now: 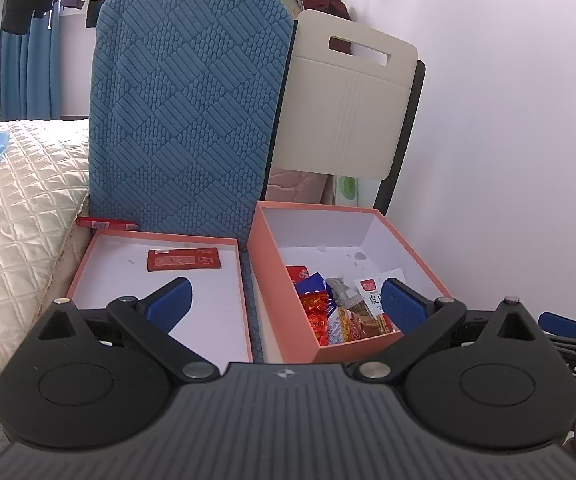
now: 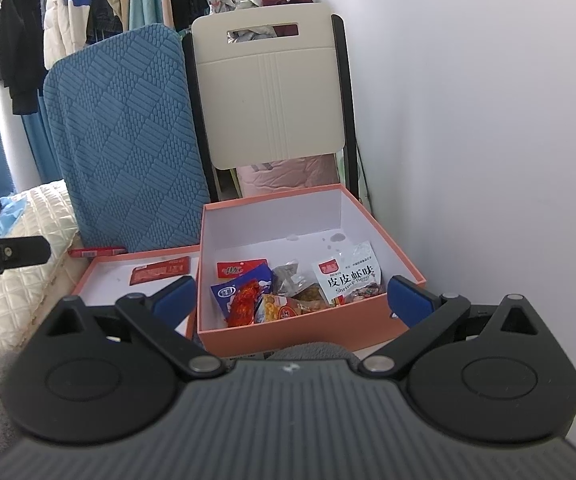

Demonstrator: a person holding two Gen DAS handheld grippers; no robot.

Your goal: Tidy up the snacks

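Hovering with jaws spread and empty, the left gripper [image 1: 285, 300] and right gripper [image 2: 292, 298] face the deep salmon cardboard box [image 2: 288, 330] of snack packets [image 2: 300, 288]. At ten o'clock, its shallow lid [image 1: 87, 258] holds one flat red sachet [image 1: 184, 259].

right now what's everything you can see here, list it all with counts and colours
deep orange cardboard box: 1, white inside, by the wall, holds mixed snack packets
white shrimp snack packet: 1, right side of the deep box
shallow orange box lid: 1, white inside, left of the deep box
flat red snack packet: 1, lying in the lid
small red packet: 1, behind the lid, at the cushion's foot
blue quilted cushion: 1, upright behind the lid
cream folding chair: 1, against the wall
cream quilted bedspread: 1, far left
left gripper: open, empty
right gripper: open, empty
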